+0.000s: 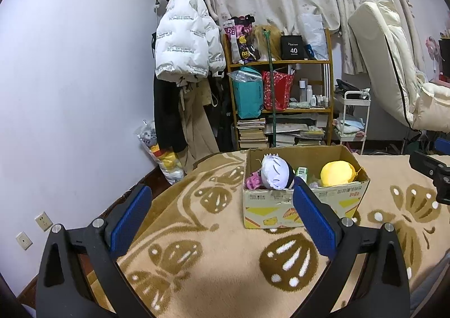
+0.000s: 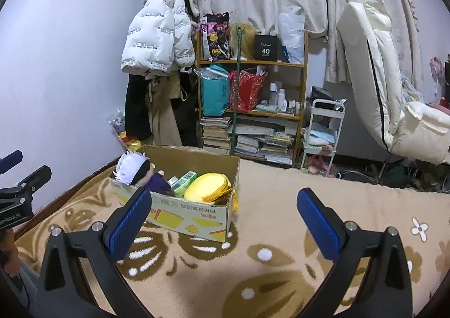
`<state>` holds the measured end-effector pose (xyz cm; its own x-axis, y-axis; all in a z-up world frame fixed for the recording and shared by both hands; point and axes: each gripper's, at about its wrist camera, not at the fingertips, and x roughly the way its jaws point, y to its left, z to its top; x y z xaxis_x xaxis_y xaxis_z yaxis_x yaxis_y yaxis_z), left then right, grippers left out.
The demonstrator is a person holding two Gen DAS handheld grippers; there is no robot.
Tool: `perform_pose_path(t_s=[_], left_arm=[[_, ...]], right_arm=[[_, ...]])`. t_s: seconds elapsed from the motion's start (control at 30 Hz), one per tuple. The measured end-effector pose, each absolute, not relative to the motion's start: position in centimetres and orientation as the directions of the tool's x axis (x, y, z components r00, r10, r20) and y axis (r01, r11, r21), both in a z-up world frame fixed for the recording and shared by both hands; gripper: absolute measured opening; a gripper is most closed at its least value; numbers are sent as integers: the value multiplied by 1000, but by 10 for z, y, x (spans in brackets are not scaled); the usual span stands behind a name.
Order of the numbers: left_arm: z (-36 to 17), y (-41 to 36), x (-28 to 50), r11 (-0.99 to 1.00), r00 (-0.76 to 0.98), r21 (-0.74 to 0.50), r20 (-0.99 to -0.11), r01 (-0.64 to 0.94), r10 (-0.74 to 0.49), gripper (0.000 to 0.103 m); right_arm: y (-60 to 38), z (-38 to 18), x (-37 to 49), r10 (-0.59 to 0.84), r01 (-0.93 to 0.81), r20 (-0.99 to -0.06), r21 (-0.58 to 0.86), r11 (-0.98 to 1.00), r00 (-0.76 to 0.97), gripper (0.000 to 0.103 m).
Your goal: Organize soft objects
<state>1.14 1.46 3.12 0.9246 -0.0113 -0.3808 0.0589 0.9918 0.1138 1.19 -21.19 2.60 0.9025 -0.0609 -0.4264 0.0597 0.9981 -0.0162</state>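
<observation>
An open cardboard box (image 1: 332, 200) (image 2: 197, 219) stands on the beige butterfly-patterned blanket (image 1: 219, 256) (image 2: 267, 205). Inside it lie a white-haired plush doll (image 1: 274, 171) (image 2: 132, 167), a round yellow plush (image 1: 337, 173) (image 2: 209, 187), a green packet (image 1: 301, 171) (image 2: 184, 178) and a pink soft item (image 1: 253, 181). My left gripper (image 1: 222, 194) is open and empty, hovering in front of the box's left side. My right gripper (image 2: 225, 200) is open and empty, just right of the box's front. The other gripper's black body shows at each view's edge.
A wooden shelf (image 1: 281, 84) (image 2: 253, 87) with bags, bottles and stacked books stands behind the bed. A white puffer jacket (image 1: 185, 36) (image 2: 157, 39) hangs on the wall. A white cart (image 2: 323, 132) and a cream recliner (image 2: 393, 87) stand at right.
</observation>
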Motion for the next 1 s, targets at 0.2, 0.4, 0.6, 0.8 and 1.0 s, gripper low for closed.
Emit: perform_pose_path(t_s=[0.2,0.4,0.6,0.8,1.0], left_arm=[[25,10,16,990,922,131,-387,60,-5,100],[19,13,26,991,907,117,-420,58,-3,100],[15,15,29,992,905,116,-425,49,5,100],[14,16,31,992,904,111,-427,51,1,100],[14,15,29,992,904,112,-428,53,0,100]], right_arm=[[-214,17,19,-52,58,-449,-1,998,892,103],[-214,14,21,-52,57,-453,-2,998,890,103],[-214,10,24,-57,58,-453,-13,998,890,103],[-216,4,29,-51,54,-468,-6,998,882,103],[-215,3,29,-51,53,-468,-9,999,882,103]])
